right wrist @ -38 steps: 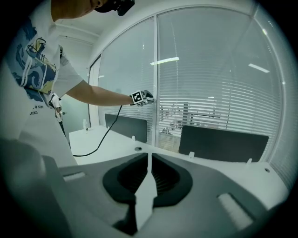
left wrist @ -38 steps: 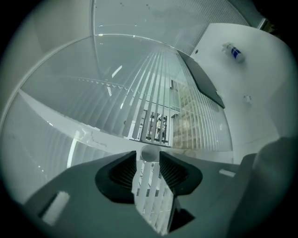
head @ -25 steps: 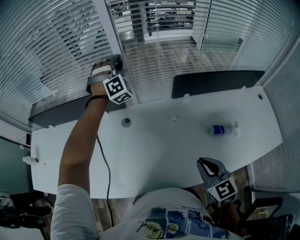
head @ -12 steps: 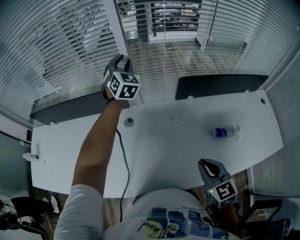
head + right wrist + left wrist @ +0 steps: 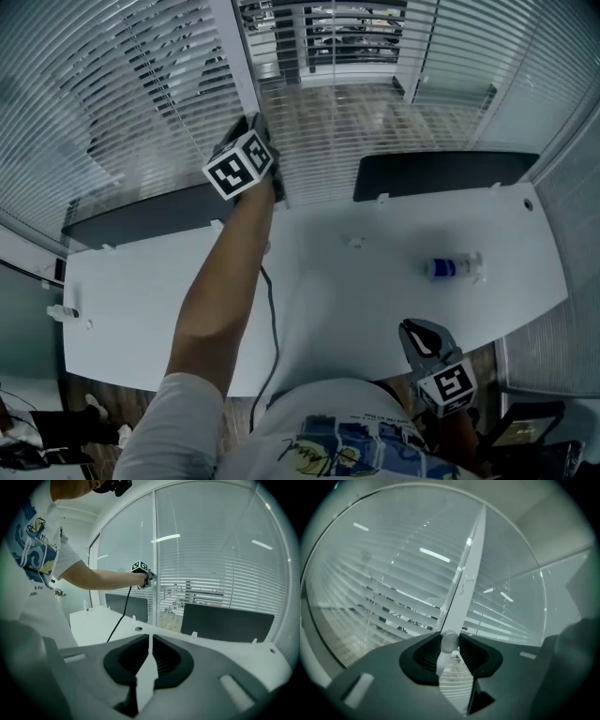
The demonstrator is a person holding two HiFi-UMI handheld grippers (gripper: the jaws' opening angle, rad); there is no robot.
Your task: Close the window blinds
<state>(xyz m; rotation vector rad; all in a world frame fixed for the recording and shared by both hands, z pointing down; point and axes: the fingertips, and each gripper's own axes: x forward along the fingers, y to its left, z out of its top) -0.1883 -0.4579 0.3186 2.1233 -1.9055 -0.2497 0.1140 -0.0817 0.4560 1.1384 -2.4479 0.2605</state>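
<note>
The slatted window blinds (image 5: 122,103) hang behind the desk, on both sides of a white window post (image 5: 239,56). In the left gripper view a thin white wand (image 5: 449,642) of the blinds sits between the two black pads, which press on it; slats (image 5: 393,583) fill the background. My left gripper (image 5: 260,127) is stretched out to the post on a bare arm, also seen far off in the right gripper view (image 5: 149,577). My right gripper (image 5: 419,336) hangs at the desk's near edge, jaws shut on nothing (image 5: 150,645).
A white desk (image 5: 328,309) lies below, with a small blue-labelled bottle (image 5: 450,267) at its right. Dark partition panels (image 5: 441,173) (image 5: 131,220) stand along its far edge. A black cable (image 5: 272,319) trails from the left hand. A small white object (image 5: 61,314) sits at the desk's left end.
The left gripper has rolled about its own line at the wand, its marker cube turning over, and the arm has shifted right in the head view. The right gripper has kept still.
</note>
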